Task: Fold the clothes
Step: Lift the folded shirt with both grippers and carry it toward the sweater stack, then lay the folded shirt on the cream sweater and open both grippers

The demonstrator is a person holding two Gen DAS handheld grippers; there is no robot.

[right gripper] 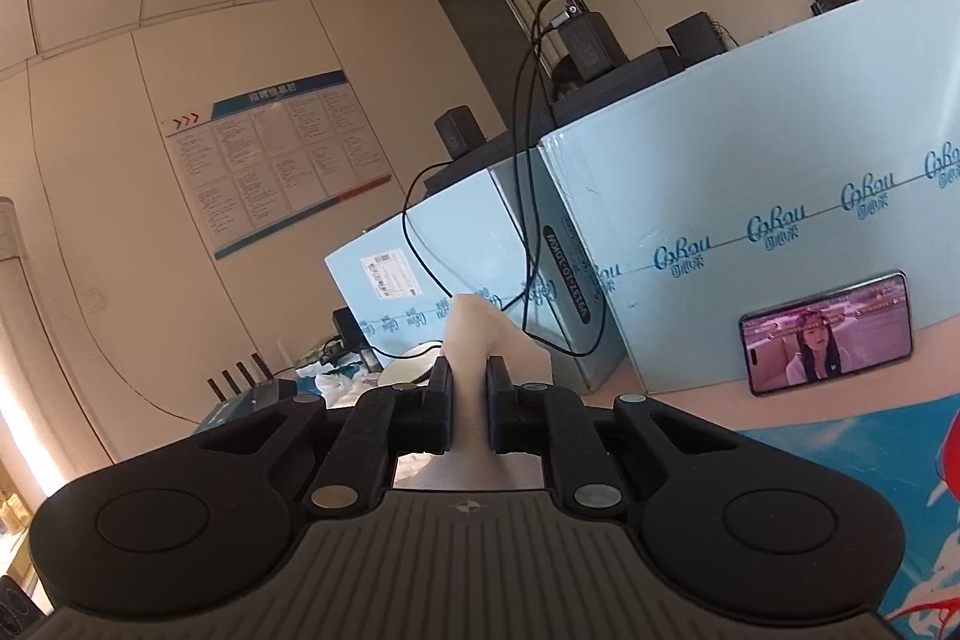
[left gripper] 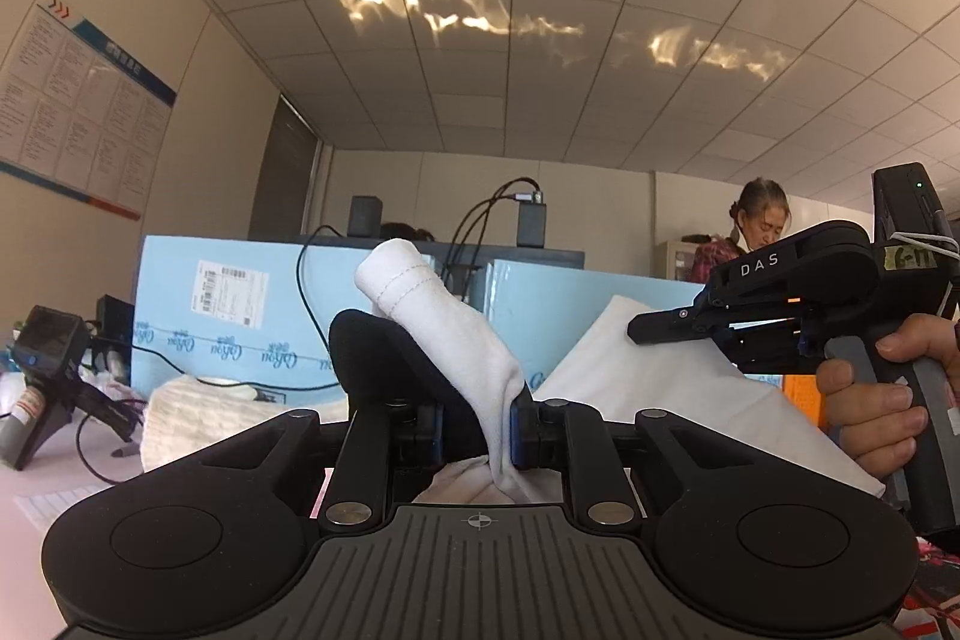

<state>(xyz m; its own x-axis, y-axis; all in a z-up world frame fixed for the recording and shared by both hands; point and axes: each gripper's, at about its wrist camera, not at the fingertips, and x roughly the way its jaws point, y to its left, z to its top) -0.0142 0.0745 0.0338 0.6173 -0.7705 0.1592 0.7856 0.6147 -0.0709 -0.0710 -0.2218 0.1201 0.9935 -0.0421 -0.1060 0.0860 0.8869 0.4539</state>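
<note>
Both wrist cameras sat close behind their tongs, tilted up toward the ceiling. Both views shared the blue boxes and the wall notice board.

White garment: soft knit cloth, matt, stitched hem. Left gripper & right gripper: matt black plastic, ribbed grey housing, small metal pivot pins. Blue boxes: glossy film-wrapped cardboard w/ paper label. Phone: glossy glass screen.
</note>
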